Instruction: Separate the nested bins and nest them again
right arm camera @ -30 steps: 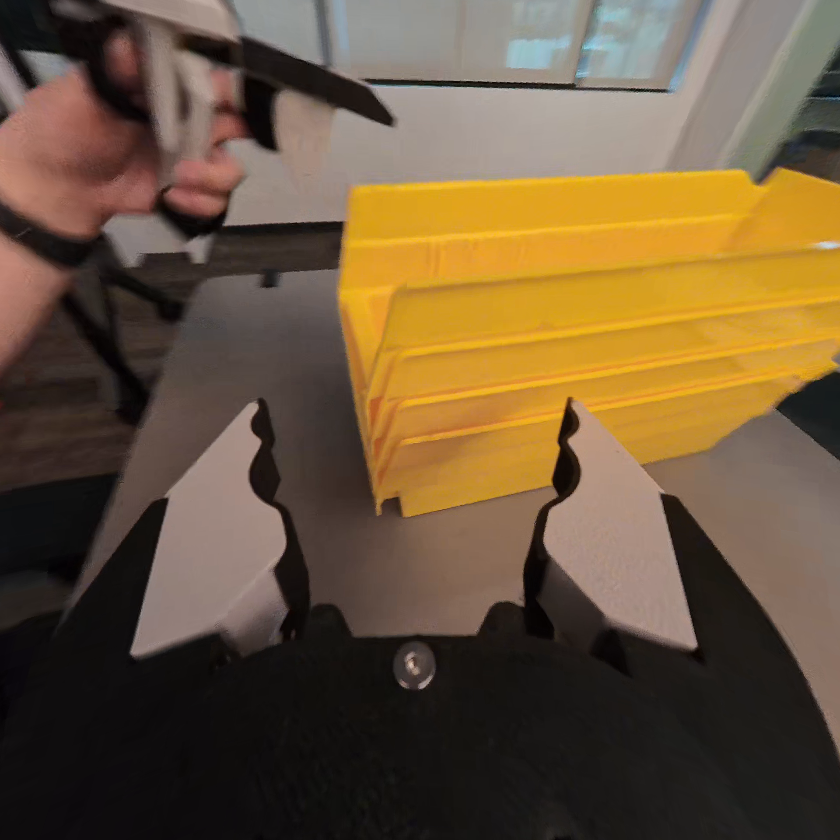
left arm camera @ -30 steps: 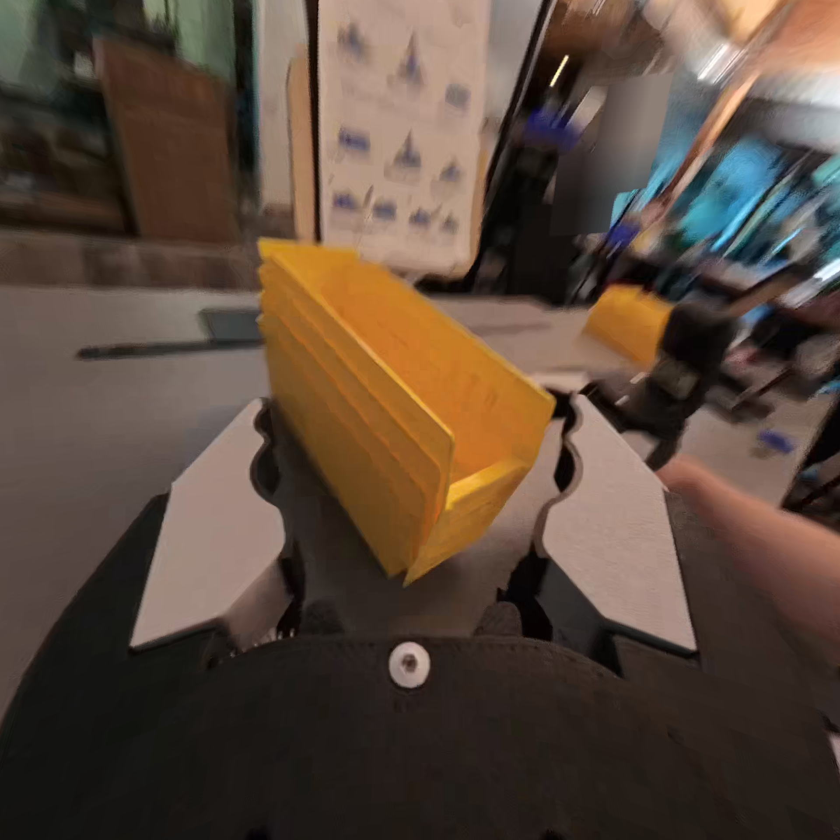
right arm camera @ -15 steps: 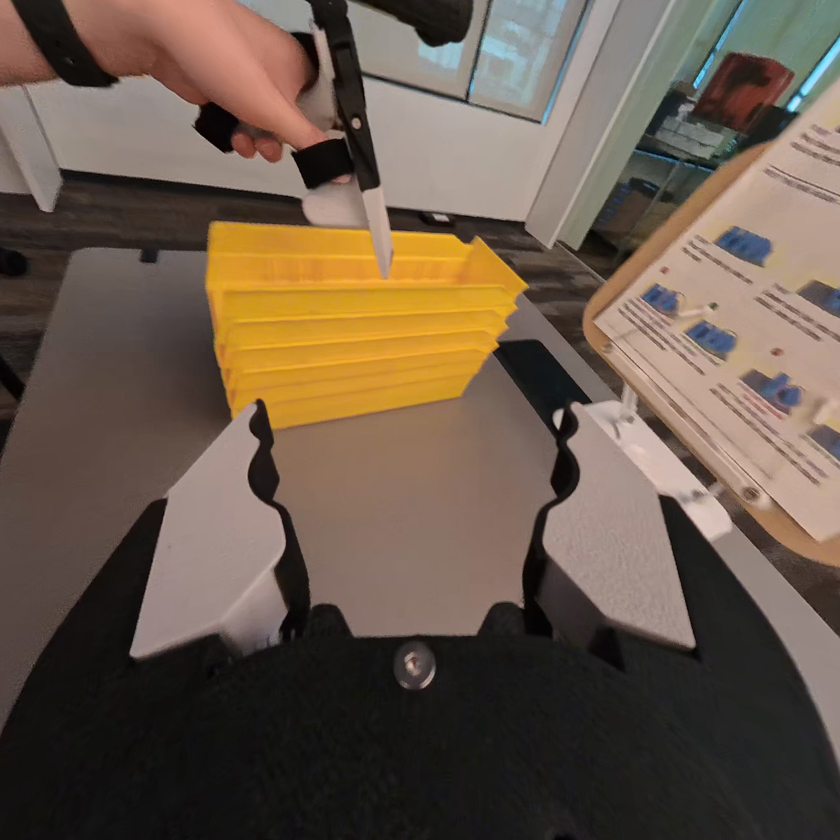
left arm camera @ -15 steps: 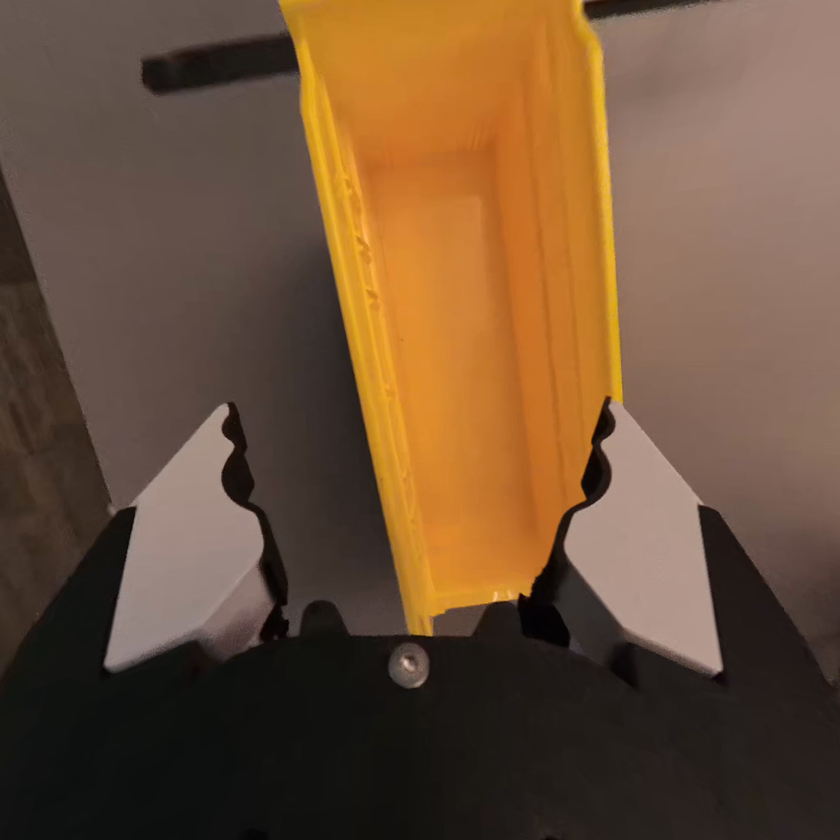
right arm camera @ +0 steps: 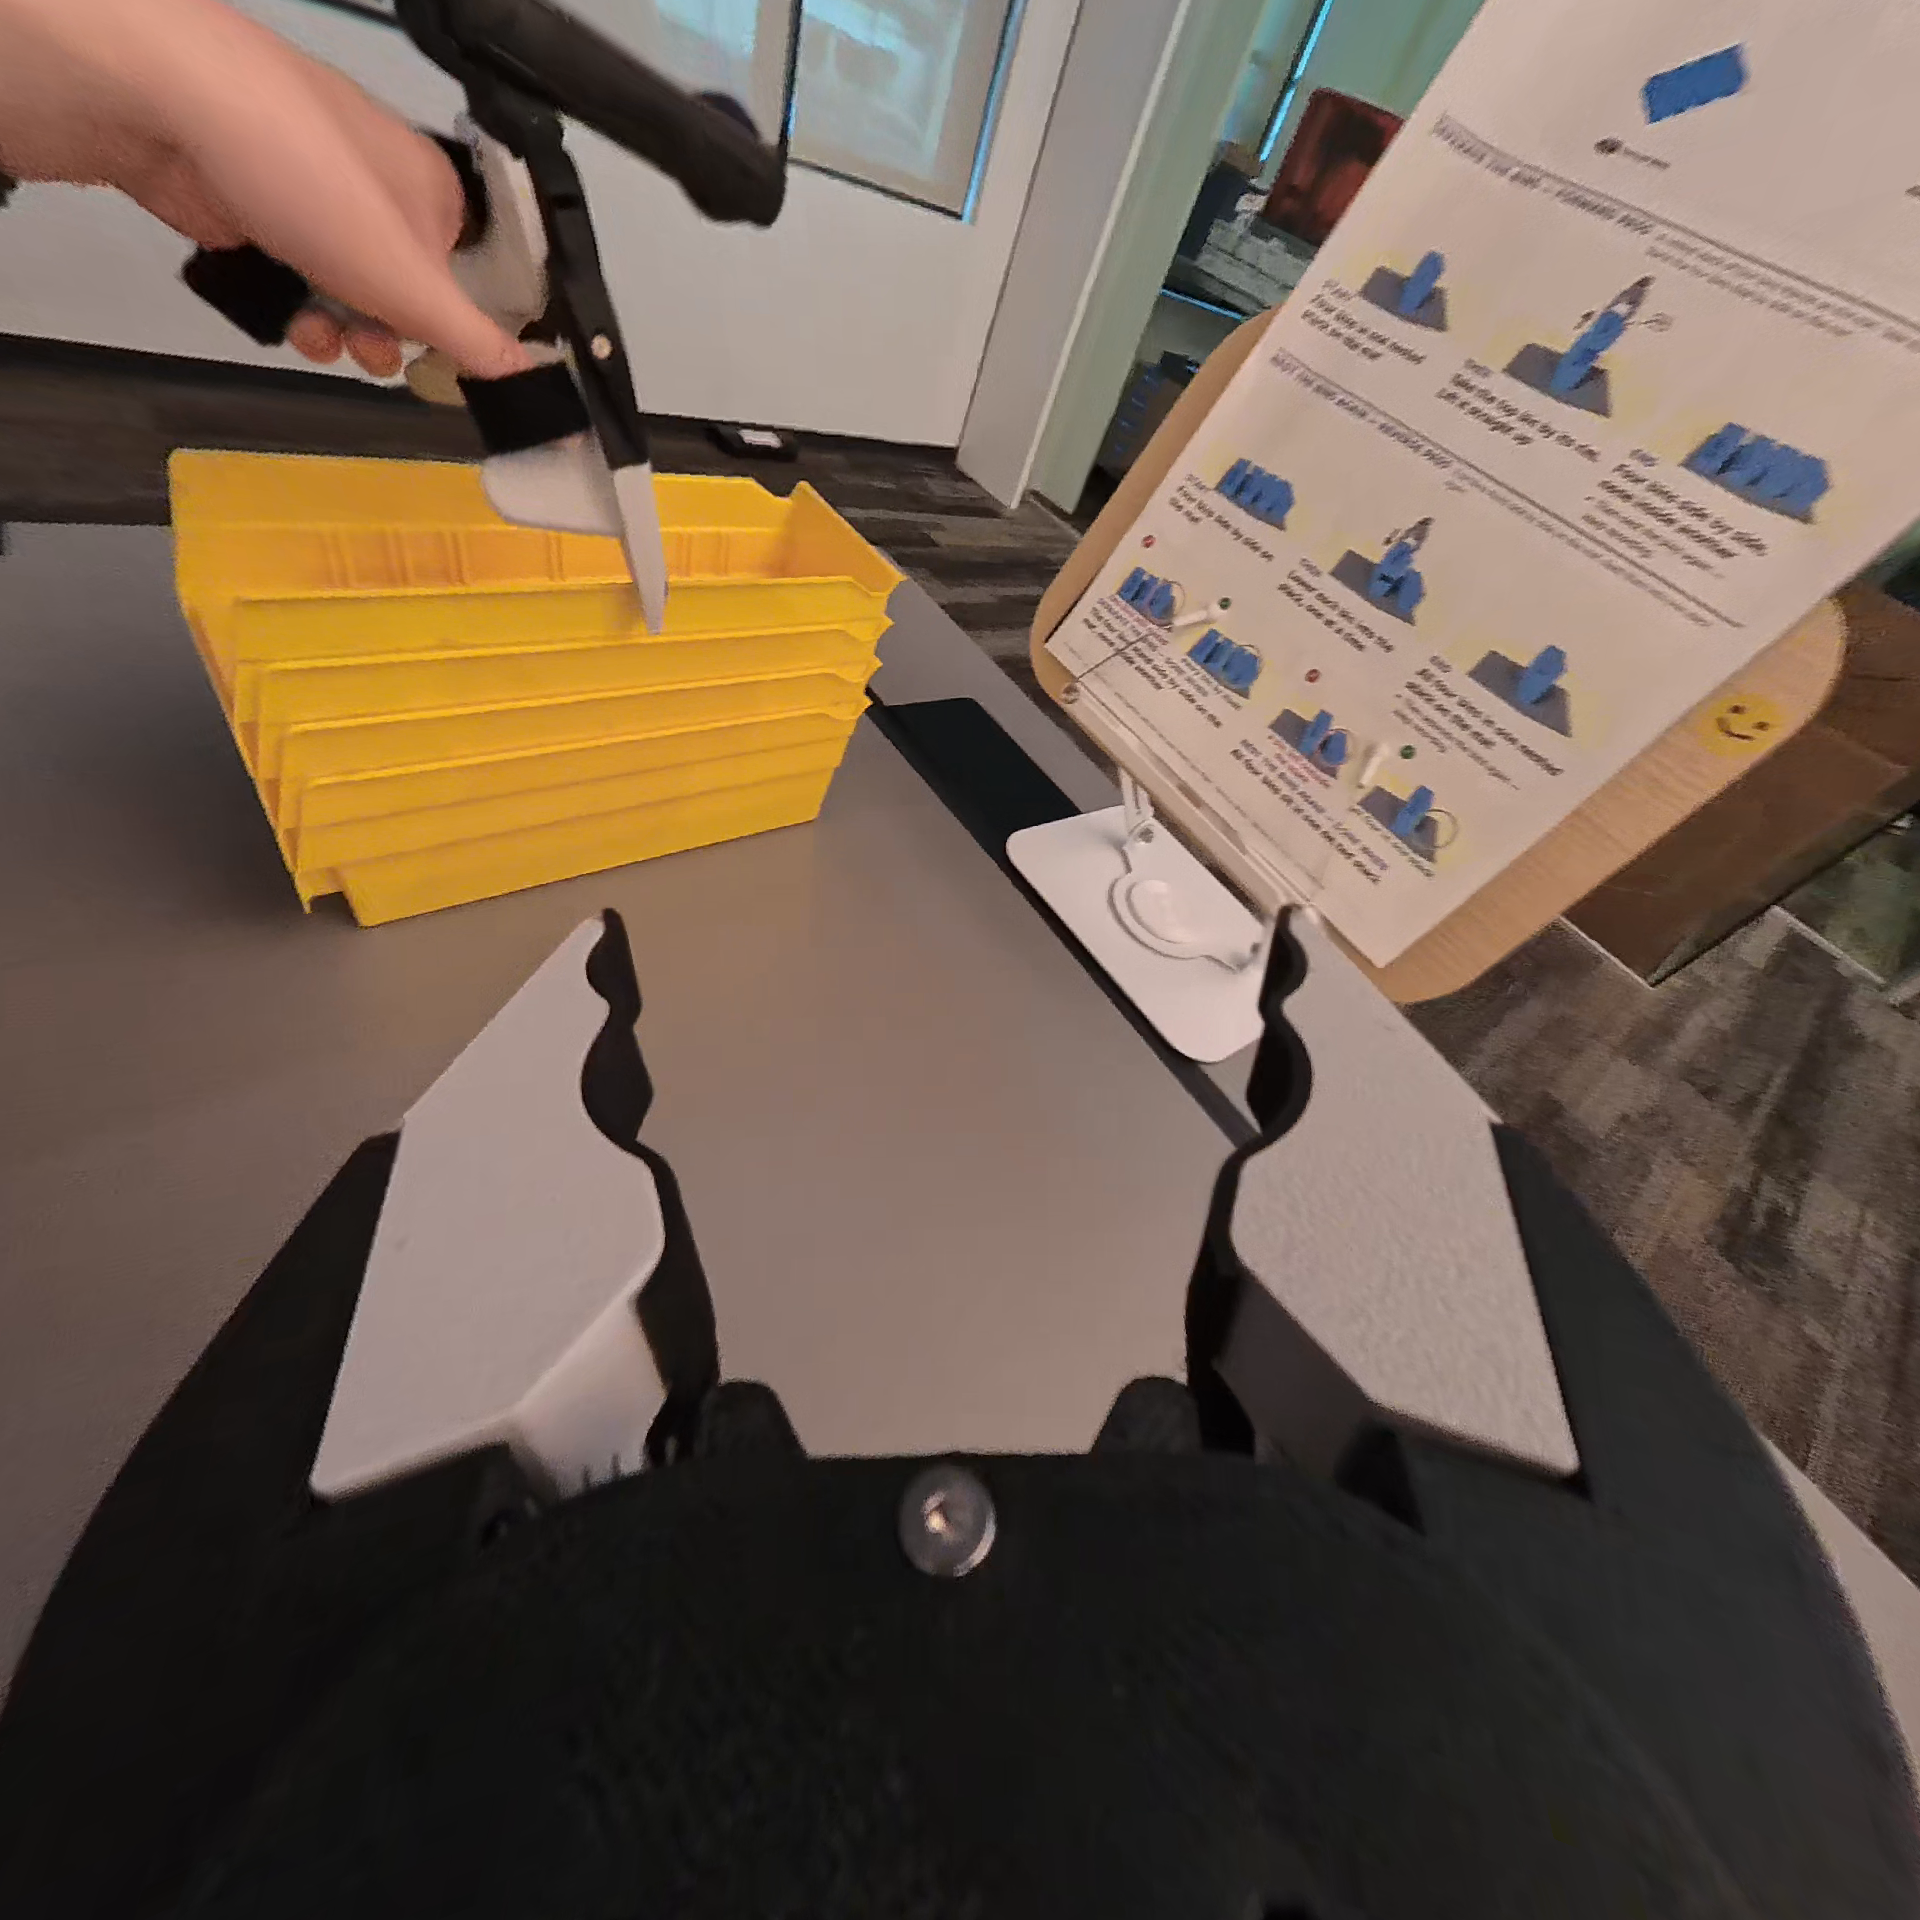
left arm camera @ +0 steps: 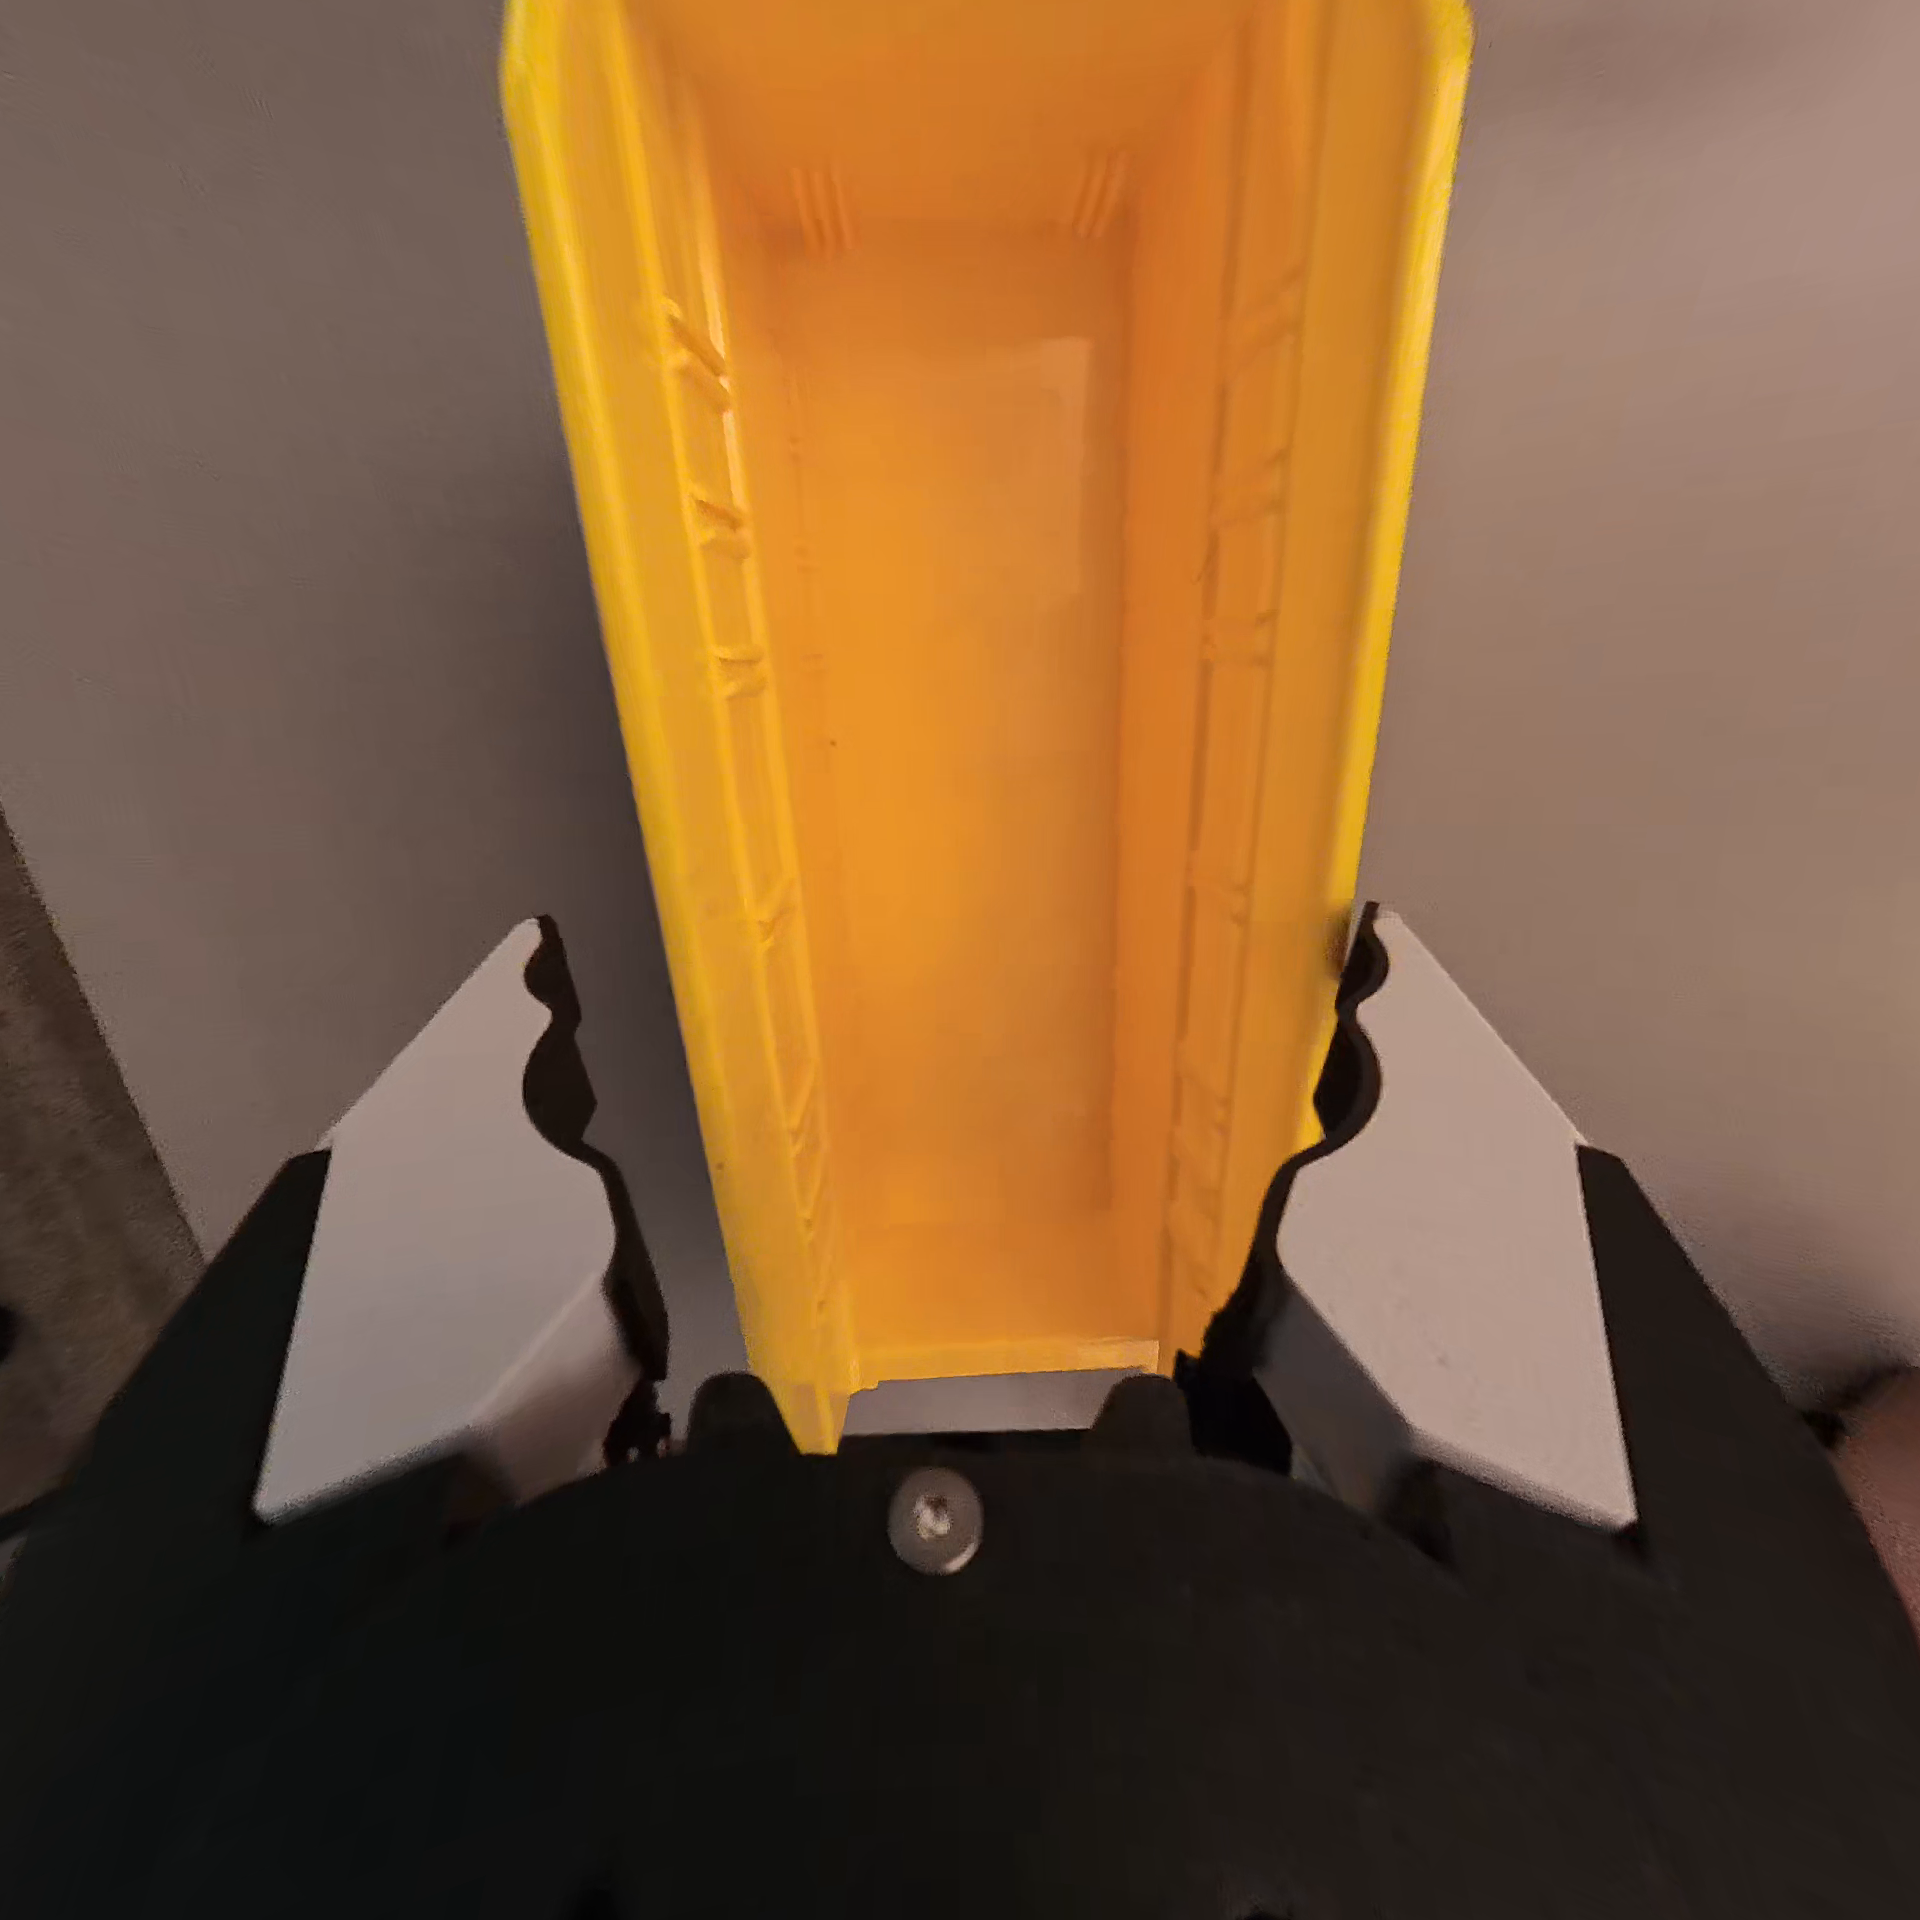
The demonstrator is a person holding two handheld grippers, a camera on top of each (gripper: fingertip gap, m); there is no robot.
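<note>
The yellow nested bins [left arm camera: 966,727] sit on the grey bench [right arm camera: 883,1039], long axis running straight ahead between the left gripper [left arm camera: 956,925] fingers, which stand apart; only the right-hand pad touches the rim. The right gripper [right arm camera: 945,925] fingers gape on nothing, the stack ahead to their left.

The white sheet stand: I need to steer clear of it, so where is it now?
In the right wrist view, the white flat-based sheet stand sits at the grey table's right edge, right of the nested yellow plastic bins.
</note>
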